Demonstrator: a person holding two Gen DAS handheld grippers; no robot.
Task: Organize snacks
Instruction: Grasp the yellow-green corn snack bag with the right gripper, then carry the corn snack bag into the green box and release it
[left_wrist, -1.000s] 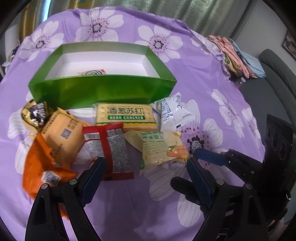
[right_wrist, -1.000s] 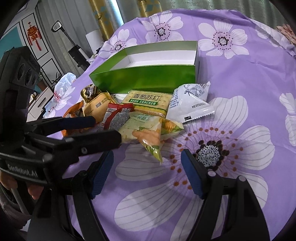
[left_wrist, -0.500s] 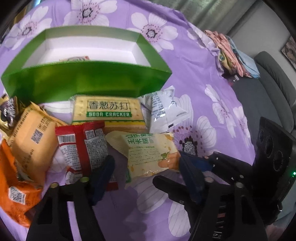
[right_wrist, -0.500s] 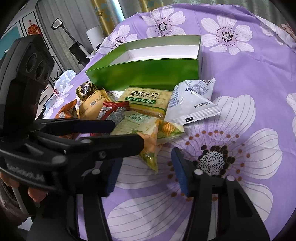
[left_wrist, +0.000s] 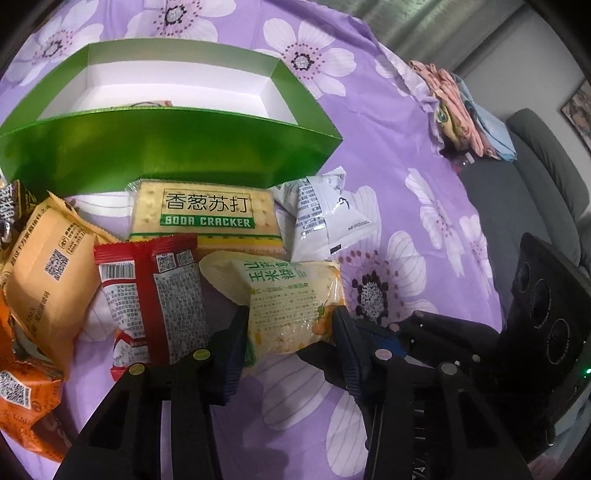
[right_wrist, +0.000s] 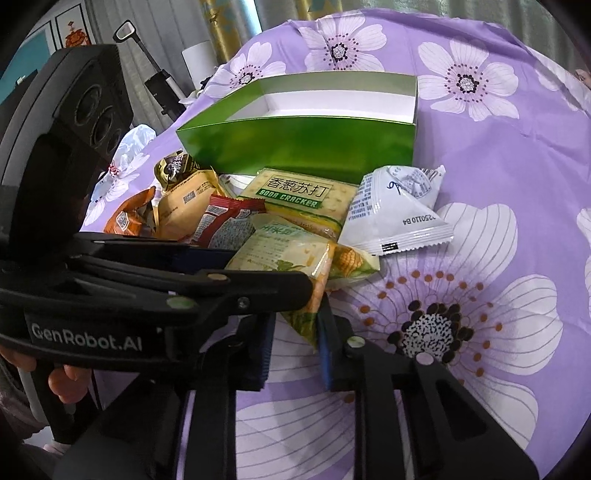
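Corn snack packet: lying on the purple flowered surface, beside the red packet.
Left hand-held gripper: jaws just closing, clamping the corn snack packet.
Right hand-held gripper: jaws just closing, pinching the same packet's end.

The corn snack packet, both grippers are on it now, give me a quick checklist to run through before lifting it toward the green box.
1. Left gripper shut on the corn snack packet: ok, its jaws have just been closing and now press the packet's sides.
2. Right gripper shut on the packet's near corner: ok, it too has just been closing.
3. Firmness of both grips: cannot tell.
4. Red packet clear of the lift: not ok, it lies against the left gripper's finger.
5. Green box open on top: ok.
6. Room inside the box: ok, mostly bare white floor with one item showing.
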